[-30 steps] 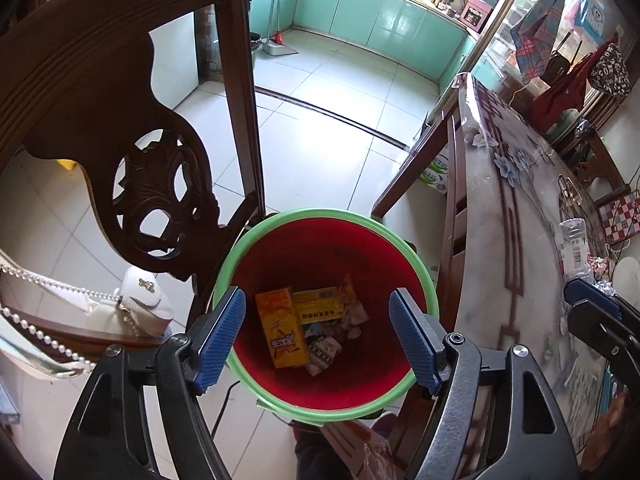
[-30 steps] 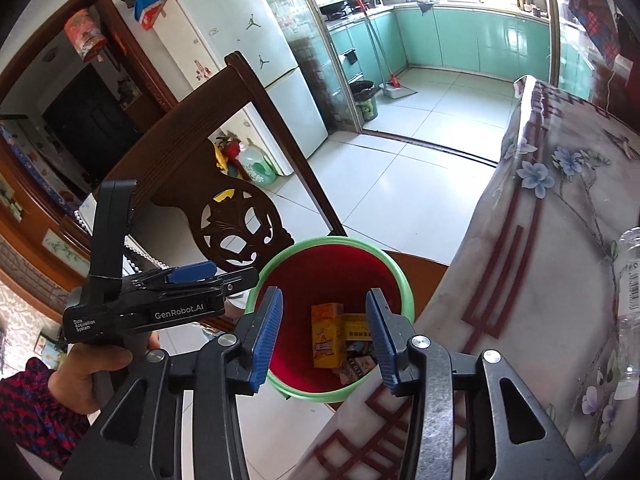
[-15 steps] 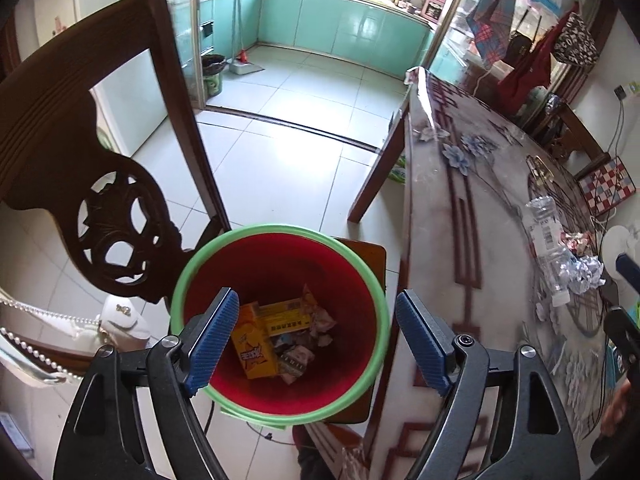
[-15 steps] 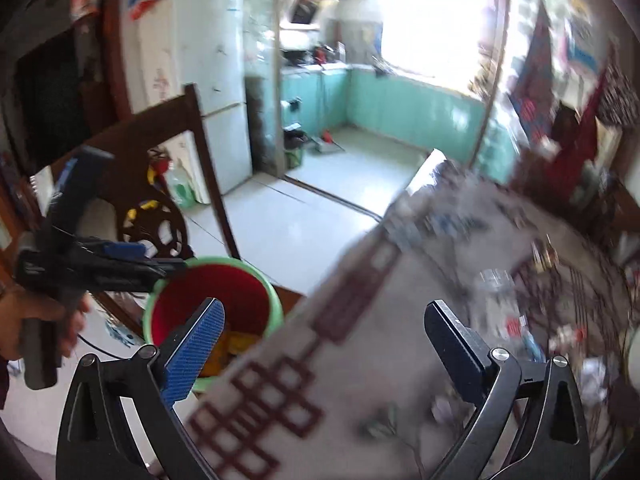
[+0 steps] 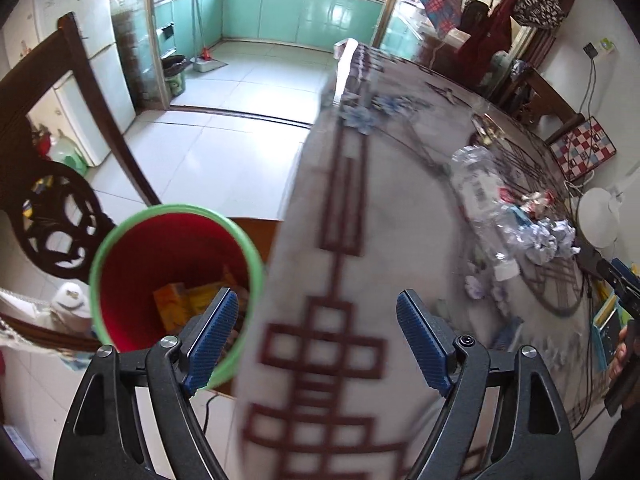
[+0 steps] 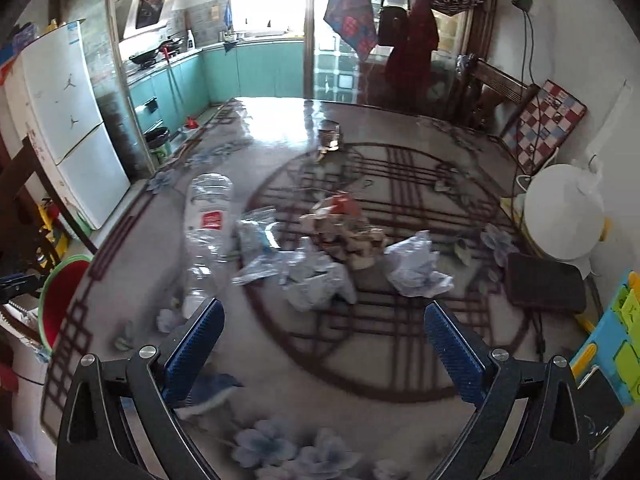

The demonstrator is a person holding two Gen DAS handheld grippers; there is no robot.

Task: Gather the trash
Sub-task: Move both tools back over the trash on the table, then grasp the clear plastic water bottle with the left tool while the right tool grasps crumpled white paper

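A red bin with a green rim (image 5: 168,256) stands on a chair seat beside the table, with yellow and orange boxes inside; it also shows in the right wrist view (image 6: 60,304). On the table lie a clear plastic bottle (image 6: 206,224), crumpled white paper (image 6: 416,268), plastic wrappers (image 6: 260,240) and a torn carton (image 6: 344,220). My left gripper (image 5: 318,338) is open and empty over the table edge next to the bin. My right gripper (image 6: 320,344) is open and empty above the table, in front of the trash pile.
A carved wooden chair back (image 5: 52,184) stands left of the bin. A white round appliance (image 6: 560,216), a dark flat case (image 6: 544,288) and colourful items (image 6: 616,344) sit at the table's right. A metal tin (image 6: 330,136) stands farther back.
Both grippers have swung right, away from the bin toward the table. The right gripper has opened wide and now faces the trash pile.
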